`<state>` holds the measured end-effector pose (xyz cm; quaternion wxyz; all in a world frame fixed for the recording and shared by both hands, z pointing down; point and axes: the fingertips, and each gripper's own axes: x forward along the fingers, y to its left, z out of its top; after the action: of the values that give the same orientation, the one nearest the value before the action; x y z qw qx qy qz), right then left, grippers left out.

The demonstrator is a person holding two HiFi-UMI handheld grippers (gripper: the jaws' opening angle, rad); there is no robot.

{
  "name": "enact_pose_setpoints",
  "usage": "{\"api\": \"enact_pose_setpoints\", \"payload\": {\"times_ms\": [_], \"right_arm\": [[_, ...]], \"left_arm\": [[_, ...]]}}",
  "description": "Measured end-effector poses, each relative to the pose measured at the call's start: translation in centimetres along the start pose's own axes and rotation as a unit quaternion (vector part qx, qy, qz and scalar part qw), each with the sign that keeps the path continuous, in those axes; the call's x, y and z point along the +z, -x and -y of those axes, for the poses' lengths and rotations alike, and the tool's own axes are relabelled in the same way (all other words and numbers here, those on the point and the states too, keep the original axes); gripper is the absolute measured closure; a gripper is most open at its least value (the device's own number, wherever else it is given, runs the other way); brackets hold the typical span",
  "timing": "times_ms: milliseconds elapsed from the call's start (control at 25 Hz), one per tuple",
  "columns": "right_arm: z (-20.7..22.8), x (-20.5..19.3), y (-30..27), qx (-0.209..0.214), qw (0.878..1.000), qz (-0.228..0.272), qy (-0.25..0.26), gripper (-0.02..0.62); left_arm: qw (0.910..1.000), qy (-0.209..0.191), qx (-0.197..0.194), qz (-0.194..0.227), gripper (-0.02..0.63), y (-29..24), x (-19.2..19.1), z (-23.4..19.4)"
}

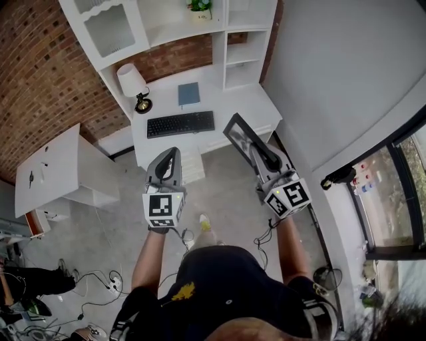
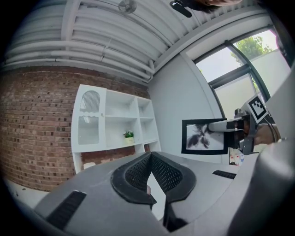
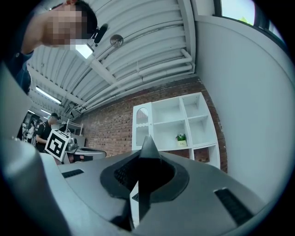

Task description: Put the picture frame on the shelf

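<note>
Left tool [image 1: 171,155] hovers above the floor [image 1: 226,193], just short of the white surface [image 1: 243,106]. Its jaws meet at the tips with nothing between them. On the surface, from left to right, are a lamp [image 1: 132,82], a black keyboard [image 1: 180,124] and a blue book [image 1: 189,94]. The right tool [image 1: 261,153] is clamped on the black frame [image 1: 239,133], whose edge sits between its pads in the right gripper view. The frame is in the air, tilted, over the surface's front right part. It is well apart from the shelf [image 1: 243,46] that rises at the back. A small plant [image 1: 200,6] stands in an upper shelf compartment.
</note>
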<state>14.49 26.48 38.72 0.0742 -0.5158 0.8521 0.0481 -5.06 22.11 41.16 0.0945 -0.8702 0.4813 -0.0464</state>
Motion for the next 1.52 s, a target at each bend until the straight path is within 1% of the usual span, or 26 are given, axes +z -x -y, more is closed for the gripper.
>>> {"api": "enact_pose_setpoints", "payload": {"times_ms": [240,400,600,960,1280,1440,1520], "right_arm": [[2.3,0.0,-2.5,-0.005,1.0,0.0,0.002,0.561],[2.8,0.3,-5.0,0.001,1.0,0.002,0.0,0.561],[3.6,0.4,-8.8,0.009,1.0,-0.004,0.007,0.561],[3.4,-0.3,-16.0,0.021,1.0,-0.012,0.01,0.561],[3.1,-1.1,-20.8,0.015,1.0,-0.012,0.006,0.561],[2.6,-1.8,-23.0,0.01,1.0,-0.016,-0.012,0.561],[2.5,-2.0,-23.9,0.012,1.0,-0.019,-0.008,0.561]], "left_arm": [[0.9999,-0.001,-0.009,0.005,0.588,-3.5,0.3,-0.9],[0.9999,0.001,-0.011,0.006,0.588,-5.5,0.3,-2.8],[0.9998,0.015,-0.007,0.008,0.588,-7.8,0.0,-5.5],[0.9996,0.025,0.008,0.004,0.589,-10.6,-1.4,-11.4],[0.9995,0.03,0.001,0.009,0.588,-13.0,-2.5,-15.7],[0.9987,0.048,0.005,0.015,0.588,-14.0,-3.1,-17.6],[0.9982,0.056,0.006,0.019,0.588,-14.6,-3.2,-18.0]]}}
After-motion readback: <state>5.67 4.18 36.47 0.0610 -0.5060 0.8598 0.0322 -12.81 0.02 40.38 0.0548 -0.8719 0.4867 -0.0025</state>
